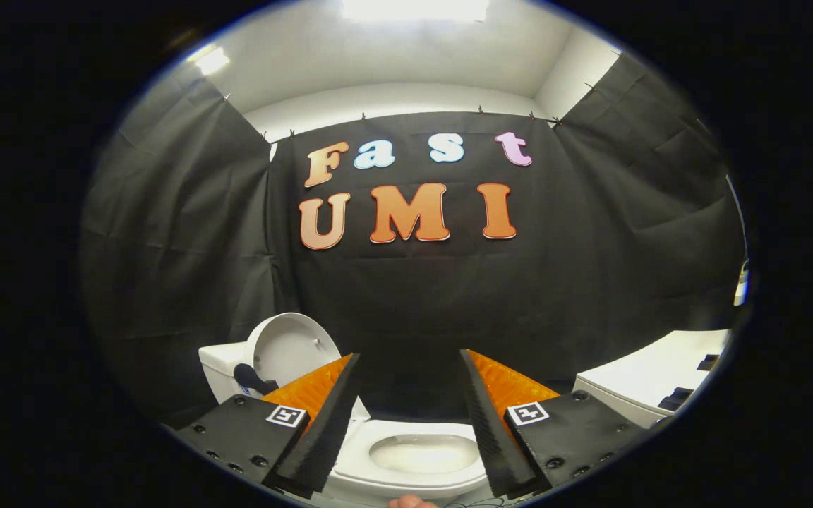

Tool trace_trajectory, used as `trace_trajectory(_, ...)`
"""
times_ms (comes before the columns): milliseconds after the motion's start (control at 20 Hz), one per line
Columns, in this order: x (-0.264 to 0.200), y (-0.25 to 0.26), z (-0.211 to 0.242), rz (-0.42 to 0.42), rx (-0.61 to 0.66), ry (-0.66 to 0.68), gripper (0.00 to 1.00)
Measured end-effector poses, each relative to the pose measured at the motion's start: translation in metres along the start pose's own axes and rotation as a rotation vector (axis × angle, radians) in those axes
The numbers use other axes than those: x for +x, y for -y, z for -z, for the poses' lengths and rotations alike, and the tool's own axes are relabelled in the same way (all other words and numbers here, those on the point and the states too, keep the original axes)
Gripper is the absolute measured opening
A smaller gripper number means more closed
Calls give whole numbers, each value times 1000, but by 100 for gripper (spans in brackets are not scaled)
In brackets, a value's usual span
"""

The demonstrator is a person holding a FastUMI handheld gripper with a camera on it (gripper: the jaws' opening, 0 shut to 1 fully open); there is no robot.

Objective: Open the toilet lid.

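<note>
The white toilet lid (292, 347) stands raised and leans back against the white tank (221, 367), beyond my left finger. A dark handle-like piece (251, 379) sticks out at the lid's lower edge. The seat ring (357, 451) and the bowl (424, 453) lie uncovered below and between my fingers. My gripper (408, 355) is open above the bowl. Its two black-and-orange fingers (322, 416) are spread wide, hold nothing and touch nothing.
A white fixture (653, 384) with small black parts on top stands to the right of my right finger. Black cloth walls close the booth behind and on both sides. A person's fingertip (410, 502) shows just below the bowl's front rim.
</note>
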State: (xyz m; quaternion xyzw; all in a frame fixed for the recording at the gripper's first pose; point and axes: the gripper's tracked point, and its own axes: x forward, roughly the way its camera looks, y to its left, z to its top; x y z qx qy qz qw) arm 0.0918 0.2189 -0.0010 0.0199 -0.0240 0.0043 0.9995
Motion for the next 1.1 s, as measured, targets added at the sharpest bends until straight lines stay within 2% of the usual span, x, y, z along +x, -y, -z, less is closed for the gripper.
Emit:
trace_trajectory(650, 0, 15, 8, 31, 14, -24, 88)
trace_trajectory(1100, -5, 8, 5, 20, -2, -13, 88)
